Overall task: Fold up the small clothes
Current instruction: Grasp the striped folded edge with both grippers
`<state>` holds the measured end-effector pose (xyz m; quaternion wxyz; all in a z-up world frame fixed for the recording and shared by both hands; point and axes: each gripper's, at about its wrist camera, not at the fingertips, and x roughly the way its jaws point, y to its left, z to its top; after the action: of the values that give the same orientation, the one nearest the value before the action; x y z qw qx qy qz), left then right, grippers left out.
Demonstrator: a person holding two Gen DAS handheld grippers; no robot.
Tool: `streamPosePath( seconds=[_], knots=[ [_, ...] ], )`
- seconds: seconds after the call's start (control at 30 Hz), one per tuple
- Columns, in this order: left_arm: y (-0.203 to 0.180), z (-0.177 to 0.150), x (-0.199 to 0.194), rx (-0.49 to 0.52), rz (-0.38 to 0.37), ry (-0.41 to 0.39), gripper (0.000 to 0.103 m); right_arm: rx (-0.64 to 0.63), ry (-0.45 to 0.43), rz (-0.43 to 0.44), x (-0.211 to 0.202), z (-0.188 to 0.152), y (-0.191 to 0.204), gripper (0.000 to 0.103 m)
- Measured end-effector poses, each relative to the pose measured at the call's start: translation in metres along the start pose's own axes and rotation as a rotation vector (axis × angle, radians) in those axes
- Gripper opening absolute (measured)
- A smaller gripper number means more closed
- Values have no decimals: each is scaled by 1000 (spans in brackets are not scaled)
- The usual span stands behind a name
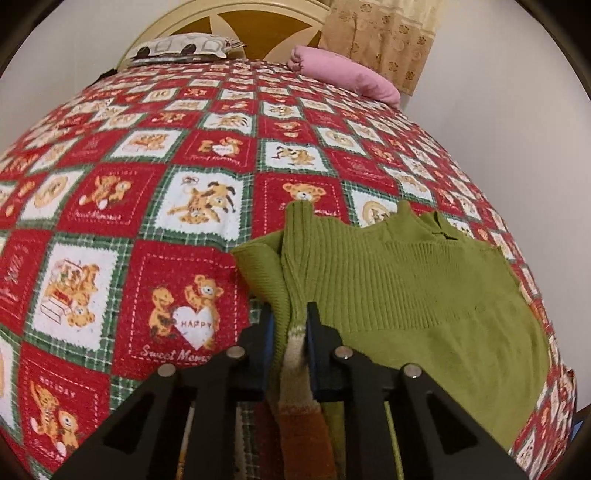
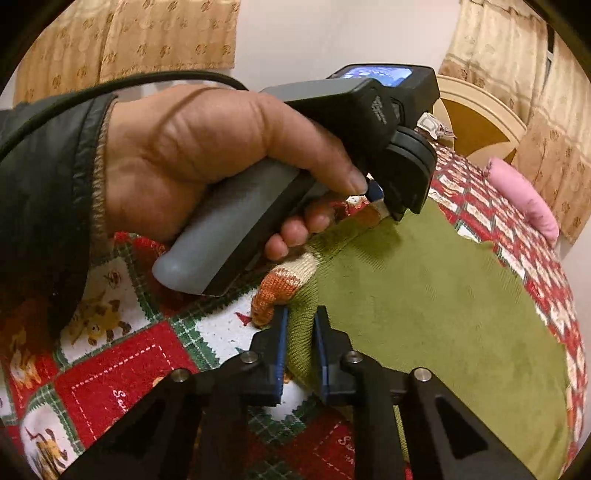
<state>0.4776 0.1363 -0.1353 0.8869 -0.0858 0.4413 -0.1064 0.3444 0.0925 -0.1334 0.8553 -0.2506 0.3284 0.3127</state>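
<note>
A small green knit sweater (image 1: 406, 280) lies flat on the bed, its ribbed sleeve folded over the body. Its near edge shows a cream and orange striped band (image 2: 280, 284). My left gripper (image 1: 291, 332) is shut on that edge, with green and cream knit pinched between its blue pads. In the right wrist view the same sweater (image 2: 436, 295) spreads to the right, and my right gripper (image 2: 301, 339) is shut on a fold of its green hem. A person's hand (image 2: 207, 155) holds the left gripper (image 2: 380, 206), whose tips bite the sweater's edge further up.
The bed wears a red, white and green patchwork cover (image 1: 177, 229) with bear pictures. A pink pillow (image 1: 343, 74) and a patterned cushion (image 1: 184, 46) lie by the cream headboard (image 1: 236, 22). Beige curtains (image 2: 125, 37) hang behind, and a wall runs along the bed's right side.
</note>
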Motion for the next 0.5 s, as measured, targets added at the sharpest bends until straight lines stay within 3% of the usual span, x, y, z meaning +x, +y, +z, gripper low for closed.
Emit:
streamPosePath(
  seconds=[0.3, 0.5],
  knots=[
    [-2, 10, -9, -26, -17, 14, 15, 101, -46, 65, -13, 3, -19, 11],
    [1, 19, -18, -131, -98, 20, 14, 182, -94, 113, -29, 0, -33, 10]
  ],
)
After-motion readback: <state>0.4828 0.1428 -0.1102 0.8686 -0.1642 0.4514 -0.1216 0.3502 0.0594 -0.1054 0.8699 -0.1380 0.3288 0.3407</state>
